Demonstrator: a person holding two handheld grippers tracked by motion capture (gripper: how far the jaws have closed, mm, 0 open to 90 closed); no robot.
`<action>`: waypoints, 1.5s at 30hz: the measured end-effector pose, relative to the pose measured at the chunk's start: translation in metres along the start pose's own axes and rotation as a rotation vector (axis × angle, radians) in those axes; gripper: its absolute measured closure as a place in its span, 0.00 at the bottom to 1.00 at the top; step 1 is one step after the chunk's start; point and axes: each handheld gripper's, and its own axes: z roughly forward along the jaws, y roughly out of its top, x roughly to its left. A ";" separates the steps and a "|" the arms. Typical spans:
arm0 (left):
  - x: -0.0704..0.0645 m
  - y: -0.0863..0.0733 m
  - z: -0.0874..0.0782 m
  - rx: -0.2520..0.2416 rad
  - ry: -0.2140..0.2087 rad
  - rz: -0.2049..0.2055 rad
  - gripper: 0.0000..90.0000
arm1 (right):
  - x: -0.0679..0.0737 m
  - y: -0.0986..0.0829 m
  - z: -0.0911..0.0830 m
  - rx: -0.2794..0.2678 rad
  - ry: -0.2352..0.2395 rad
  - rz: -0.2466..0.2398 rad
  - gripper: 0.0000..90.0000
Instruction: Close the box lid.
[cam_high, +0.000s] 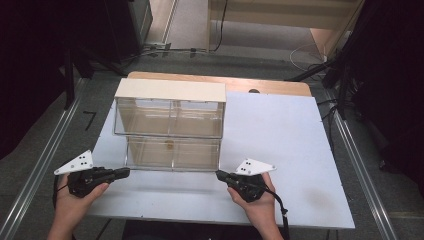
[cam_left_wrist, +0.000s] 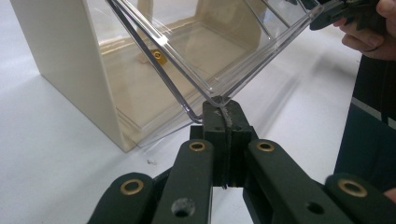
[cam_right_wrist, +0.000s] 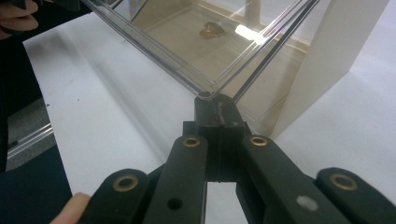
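Jaws first: on the left gripper (cam_left_wrist: 223, 108) they are pressed together with the lower corner of the clear drawer (cam_left_wrist: 219, 51) nipped between their tips, and the right gripper (cam_right_wrist: 216, 103) shows the same, jaws closed on the drawer's other front corner. In the high view the left gripper (cam_high: 123, 173) sits at lower left and the right gripper (cam_high: 220, 175) at lower centre, one at each end of the drawer's front edge.

The white worktop (cam_high: 280, 140) spreads across the middle of the high view. On it, centre left, stands the cabinet (cam_high: 170, 90), cream-topped with transparent compartments, two across and two rows high. Its long axis runs left to right across the frame, its front facing the bottom edge.

The drawer (cam_high: 172, 152) is the bottom row, a long transparent tub, also lying left to right, sticking out from the cabinet towards the grippers. From above it looks flat and pale brown through the plastic.

The gripper views add what the high view blurs: the drawer's rim tilted, rounded moulded corners, the cream side wall (cam_left_wrist: 70, 65) beside it. The left gripper view shows a small brass-coloured piece (cam_left_wrist: 158, 55) inside; the right gripper view shows a small brownish lump (cam_right_wrist: 211, 30) on the drawer floor.
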 end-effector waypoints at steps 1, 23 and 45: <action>-0.001 0.000 0.000 0.001 -0.011 0.005 1.00 | 0.000 0.000 0.000 0.001 0.000 -0.001 0.98; -0.019 0.009 -0.011 -0.084 -0.078 0.089 0.89 | -0.018 -0.015 -0.023 -0.023 -0.038 0.025 0.98; -0.015 0.009 -0.022 -0.175 0.167 0.032 0.21 | -0.052 -0.022 -0.076 -0.101 -0.107 0.051 0.43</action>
